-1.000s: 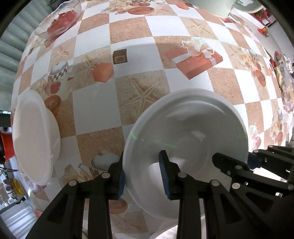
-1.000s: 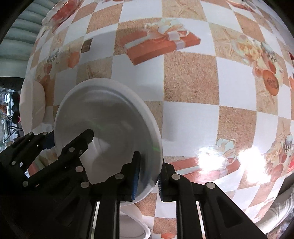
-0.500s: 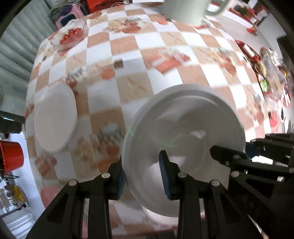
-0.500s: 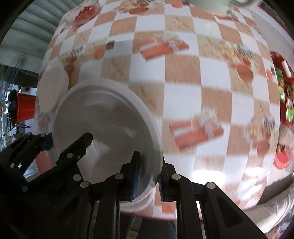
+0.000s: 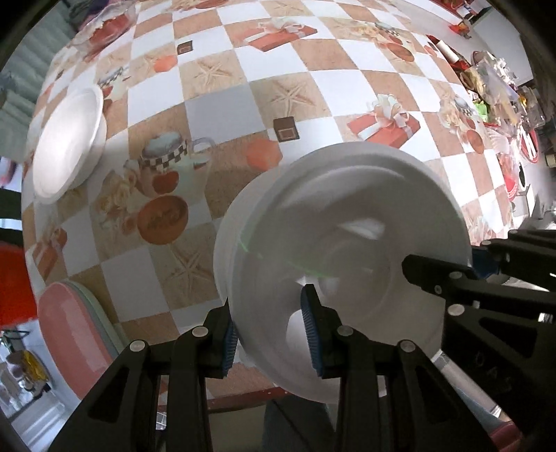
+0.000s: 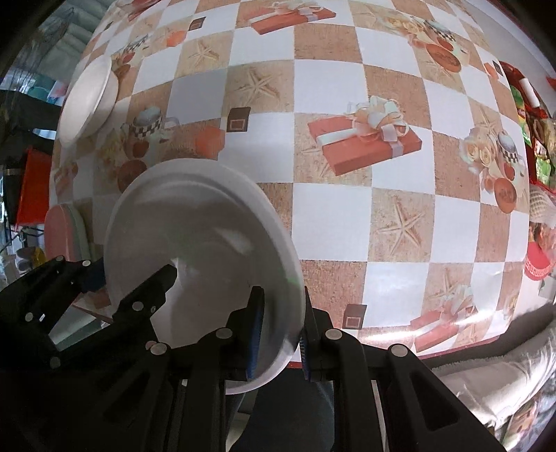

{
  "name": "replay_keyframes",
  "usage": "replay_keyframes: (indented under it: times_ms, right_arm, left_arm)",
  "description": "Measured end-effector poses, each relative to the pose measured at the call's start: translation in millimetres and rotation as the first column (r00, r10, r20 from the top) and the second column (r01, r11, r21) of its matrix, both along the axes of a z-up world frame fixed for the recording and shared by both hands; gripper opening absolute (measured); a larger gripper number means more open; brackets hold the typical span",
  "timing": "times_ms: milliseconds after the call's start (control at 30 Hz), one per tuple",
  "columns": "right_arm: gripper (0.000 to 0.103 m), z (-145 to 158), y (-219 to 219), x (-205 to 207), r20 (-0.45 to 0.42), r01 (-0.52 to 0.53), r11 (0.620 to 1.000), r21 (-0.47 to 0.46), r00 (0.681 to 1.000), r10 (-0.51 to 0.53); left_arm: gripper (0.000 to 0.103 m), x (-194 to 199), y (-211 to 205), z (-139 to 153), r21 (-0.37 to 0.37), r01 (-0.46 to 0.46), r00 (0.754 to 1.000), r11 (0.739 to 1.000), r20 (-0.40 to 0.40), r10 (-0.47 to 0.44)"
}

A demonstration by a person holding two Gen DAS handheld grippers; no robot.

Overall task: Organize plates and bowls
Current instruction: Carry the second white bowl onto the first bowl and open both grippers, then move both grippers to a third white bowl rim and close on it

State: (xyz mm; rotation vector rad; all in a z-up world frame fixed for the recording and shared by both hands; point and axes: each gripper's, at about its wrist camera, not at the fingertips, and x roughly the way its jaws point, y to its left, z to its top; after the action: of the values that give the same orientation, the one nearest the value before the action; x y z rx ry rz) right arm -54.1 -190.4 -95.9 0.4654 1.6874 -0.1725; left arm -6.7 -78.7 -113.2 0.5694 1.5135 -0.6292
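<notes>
Round white foam bowl [image 5: 347,250]: held above the near edge of the checkered, picture-printed surface [image 5: 312,90], tilted. Right gripper [image 6: 278,333]: jaws closed on the bowl's rim. Left gripper [image 5: 271,333]: jaws opening, the opposite rim between them. Second white foam bowl [image 5: 67,139]: on the surface, far left, well apart. Stack of pink and pale green plates [image 5: 74,333]: near left edge. Clear glass dish [image 5: 104,26]: far corner, red contents.
</notes>
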Motion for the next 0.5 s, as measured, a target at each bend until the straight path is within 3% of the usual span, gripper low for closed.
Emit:
replay_keyframes:
  times_ms: [67, 100, 167, 200, 233, 500]
  right_arm:
    - [0.019, -2, 4, 0, -0.013, -0.005, 1.000, 0.008, 1.000, 0.005]
    - [0.020, -2, 5, 0, -0.017, -0.007, 1.000, 0.003, 1.000, 0.007]
    - [0.054, -1, 11, 0, -0.021, -0.008, 1.000, -0.018, 1.000, 0.008]
    - [0.091, 1, 11, 0, -0.013, -0.002, 0.999, -0.032, 1.000, 0.001]
    - [0.099, 5, 12, 0, 0.006, 0.007, 0.999, -0.044, 1.000, -0.007]
    - [0.099, 20, 11, 8, 0.019, 0.017, 0.996, -0.087, 1.000, -0.016]
  left_arm:
    - [0.053, -2, 1, 0, 0.005, 0.016, 1.000, 1.000, -0.001, -0.016]
    - [0.066, -3, 2, 1, 0.011, 0.022, 1.000, 1.000, 0.001, -0.022]
    - [0.078, -4, 4, 3, 0.020, 0.029, 1.000, 0.999, 0.004, -0.029]
    - [0.079, -4, 7, 4, 0.025, 0.030, 1.000, 0.999, 0.004, -0.030]
    - [0.081, -3, 9, 4, 0.036, 0.029, 1.000, 0.999, 0.003, -0.029]
    - [0.091, 8, 55, 8, 0.018, -0.062, 0.991, 0.998, -0.114, 0.064]
